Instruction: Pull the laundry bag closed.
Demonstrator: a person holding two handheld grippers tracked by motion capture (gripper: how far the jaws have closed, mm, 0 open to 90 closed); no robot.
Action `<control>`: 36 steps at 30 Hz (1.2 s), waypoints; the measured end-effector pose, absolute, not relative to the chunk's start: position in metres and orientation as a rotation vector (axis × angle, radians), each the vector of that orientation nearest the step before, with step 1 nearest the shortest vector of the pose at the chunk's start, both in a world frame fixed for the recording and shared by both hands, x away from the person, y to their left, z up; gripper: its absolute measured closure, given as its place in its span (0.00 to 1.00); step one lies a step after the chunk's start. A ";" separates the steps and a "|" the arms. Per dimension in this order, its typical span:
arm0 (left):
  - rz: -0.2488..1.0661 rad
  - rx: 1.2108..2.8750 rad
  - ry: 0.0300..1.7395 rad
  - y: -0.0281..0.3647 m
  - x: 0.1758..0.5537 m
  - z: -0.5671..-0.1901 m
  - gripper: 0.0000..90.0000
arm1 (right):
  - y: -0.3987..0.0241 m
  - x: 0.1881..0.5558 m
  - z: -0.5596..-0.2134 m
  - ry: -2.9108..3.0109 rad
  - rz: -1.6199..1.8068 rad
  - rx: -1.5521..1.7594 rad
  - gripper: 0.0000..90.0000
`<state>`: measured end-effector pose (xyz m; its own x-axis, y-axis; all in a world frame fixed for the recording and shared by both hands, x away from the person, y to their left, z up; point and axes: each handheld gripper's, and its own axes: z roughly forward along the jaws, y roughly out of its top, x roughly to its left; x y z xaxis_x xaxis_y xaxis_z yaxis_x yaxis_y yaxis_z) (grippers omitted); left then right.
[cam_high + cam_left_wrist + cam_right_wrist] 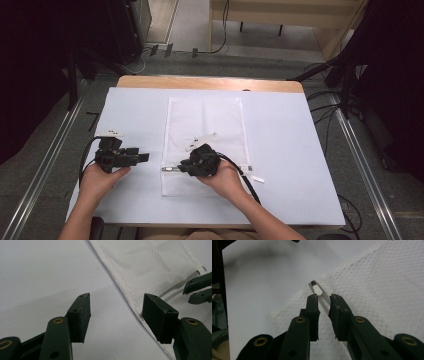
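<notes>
I see right gripper (323, 306) fingers narrowly apart astride the mesh bag (205, 120) zipper (322, 296) at centre frame; left gripper (117, 312) fingers wide apart.

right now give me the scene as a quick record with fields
surface: pale sheet over a wooden table
item: white mesh zip bag lying flat
zip: runs along the bag's near end, slider at one end
right gripper: jaws narrowly apart, straddling the zip line just short of the slider, not yet pressing
left gripper: open, nothing between its jaws, beside the bag's edge
</notes>
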<state>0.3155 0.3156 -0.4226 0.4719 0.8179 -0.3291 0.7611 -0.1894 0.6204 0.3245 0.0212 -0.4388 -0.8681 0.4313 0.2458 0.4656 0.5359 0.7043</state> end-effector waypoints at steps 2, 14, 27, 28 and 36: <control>0.098 1.974 1.308 0.316 0.316 -0.423 0.45 | 0.024 0.326 -0.441 -2.714 -1.265 -0.791 0.87; 0.097 1.971 1.306 0.316 0.316 -0.422 0.45 | 0.042 0.329 -0.449 -2.701 -1.245 -0.789 0.89; 0.098 1.967 1.309 0.317 0.316 -0.422 0.45 | 0.056 0.335 -0.454 -2.684 -1.214 -0.788 0.87; 0.100 1.967 1.310 0.317 0.315 -0.422 0.45 | 0.057 0.335 -0.454 -2.683 -1.211 -0.785 0.88; 0.098 1.967 1.309 0.317 0.316 -0.422 0.45 | 0.062 0.339 -0.459 -2.689 -1.191 -0.792 0.90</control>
